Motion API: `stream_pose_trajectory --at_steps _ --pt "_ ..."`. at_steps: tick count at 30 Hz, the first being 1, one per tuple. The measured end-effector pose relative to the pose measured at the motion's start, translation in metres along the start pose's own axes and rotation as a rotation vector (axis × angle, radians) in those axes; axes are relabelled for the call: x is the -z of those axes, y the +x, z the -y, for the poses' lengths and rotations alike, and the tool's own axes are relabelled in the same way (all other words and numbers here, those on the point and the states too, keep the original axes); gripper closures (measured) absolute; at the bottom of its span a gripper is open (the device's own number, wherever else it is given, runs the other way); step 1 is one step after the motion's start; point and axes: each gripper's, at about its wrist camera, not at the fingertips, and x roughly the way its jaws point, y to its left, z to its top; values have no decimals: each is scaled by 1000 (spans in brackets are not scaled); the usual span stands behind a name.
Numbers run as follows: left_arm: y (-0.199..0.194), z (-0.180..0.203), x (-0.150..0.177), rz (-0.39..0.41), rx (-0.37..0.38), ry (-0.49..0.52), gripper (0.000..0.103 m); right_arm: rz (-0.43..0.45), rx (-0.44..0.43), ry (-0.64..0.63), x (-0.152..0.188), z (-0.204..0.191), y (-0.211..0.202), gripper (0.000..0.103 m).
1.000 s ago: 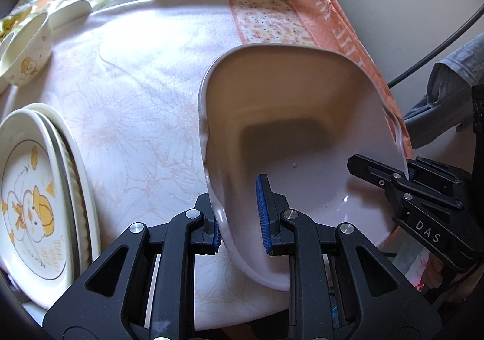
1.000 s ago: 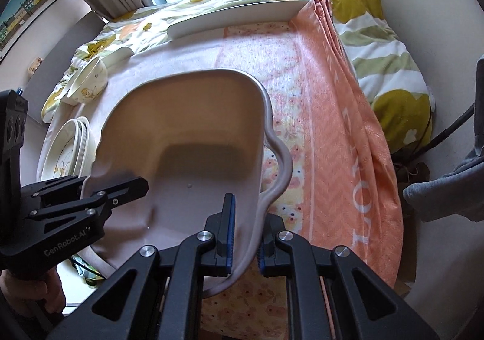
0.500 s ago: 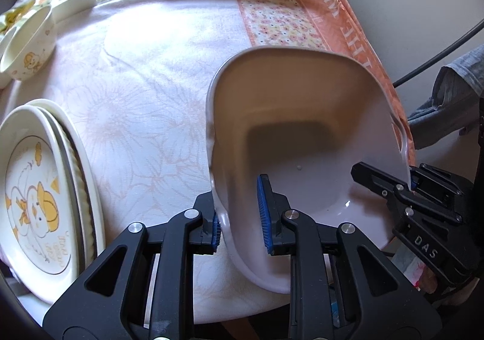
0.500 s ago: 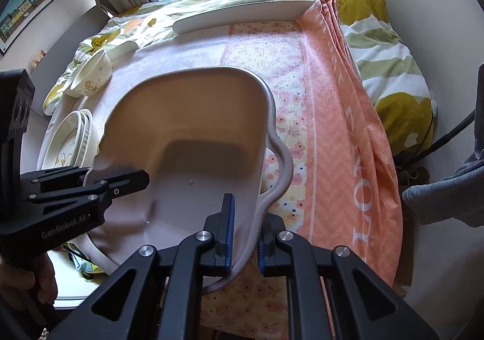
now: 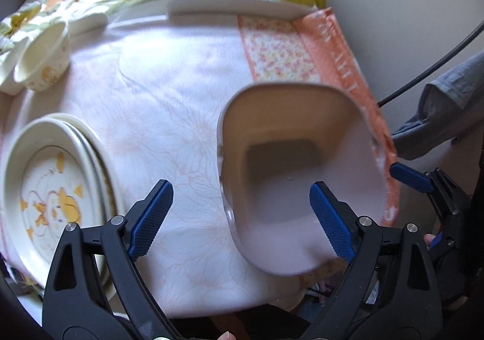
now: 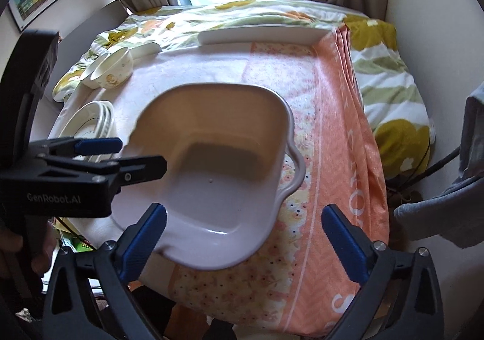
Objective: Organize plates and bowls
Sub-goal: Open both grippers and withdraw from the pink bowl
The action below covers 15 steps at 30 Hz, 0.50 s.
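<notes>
1. The large pale baking dish (image 6: 217,176) lies on the table near its front edge, partly on the white cloth (image 5: 169,104) and partly on the orange floral cloth (image 6: 332,134). Its near rim is blurred, so I cannot tell whether it overhangs the edge.
2. The left gripper (image 5: 239,213) has its jaws opening, spread wide astride the dish's left wall, pads clear of it.
3. The right gripper (image 6: 245,237) is likewise opening, one pad just over the dish's near rim, the other well off its right handle; neither presses.
4. A stack of plates (image 5: 54,188) with a yellow print sits at the table's left edge, its near side cut off by the left gripper's frame.
5. Small bowls (image 6: 112,70) stand at the far left corner, and a long white tray (image 6: 260,33) lies along the far edge.
6. Bare white cloth lies open between the dish, plates and bowls.
</notes>
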Motion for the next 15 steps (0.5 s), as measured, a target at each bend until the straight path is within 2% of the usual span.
stream_pose_trajectory --at_steps 8,15 --pt "-93 -12 3 158 -50 -18 12 96 23 -19 -13 -24 -53 1" --pt "-164 -56 0 287 -107 -66 12 232 6 -69 -55 -60 -94 1"
